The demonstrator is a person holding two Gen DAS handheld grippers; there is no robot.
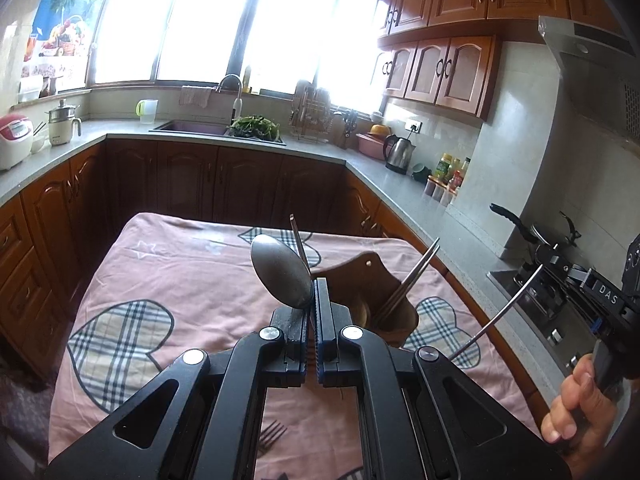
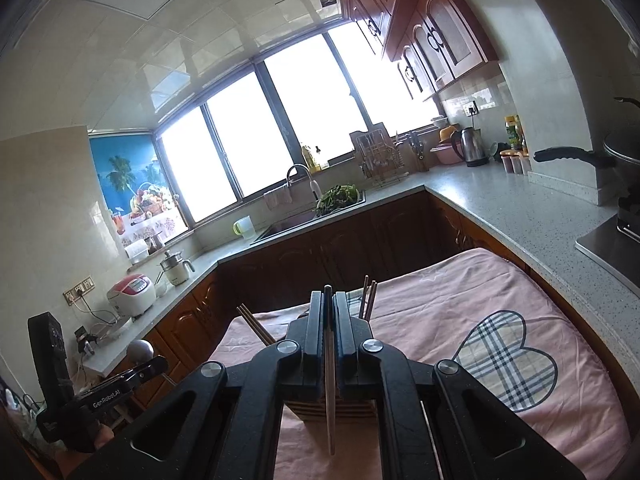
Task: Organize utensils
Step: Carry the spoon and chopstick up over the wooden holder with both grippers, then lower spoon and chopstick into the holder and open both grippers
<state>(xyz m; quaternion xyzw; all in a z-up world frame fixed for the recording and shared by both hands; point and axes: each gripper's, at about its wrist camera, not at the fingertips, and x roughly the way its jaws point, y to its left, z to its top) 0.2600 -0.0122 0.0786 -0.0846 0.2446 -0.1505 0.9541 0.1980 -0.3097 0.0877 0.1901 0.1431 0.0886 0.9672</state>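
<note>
A: What is the left gripper (image 1: 313, 300) doing with its fingers?

B: They are pressing almost fully together, clamping a metal spoon (image 1: 280, 276). The bowl of the spoon is standing up and to the left of the fingertips, at the centre of the left wrist view, above the pink cloth (image 1: 192, 272) that is covering the table.

A: And the right gripper (image 2: 329, 304)?

B: Its fingers are sitting nearly closed too, pinching a thin chopstick (image 2: 330, 400) between the pads. The stick is running down the middle of the right wrist view, its lower end hanging free below the fingers towards the bottom of the frame.

A: Is that same gripper showing in the left wrist view?

B: Yes, at the right edge, with a hand (image 1: 576, 404) wrapping its handle at the lower right. A slim stick is slanting out of it towards the centre of the frame.

A: Where are the other utensils lying?

B: A wooden holder (image 1: 384, 304) is standing on the cloth just right of the left gripper's fingers, with metal chopsticks (image 1: 408, 284) leaning in it. A fork (image 1: 270, 436) is lying on the cloth at the bottom centre, seen through the gripper's frame. In the right wrist view, brown chopstick ends (image 2: 370, 298) are poking up on either side of the fingers.
</note>
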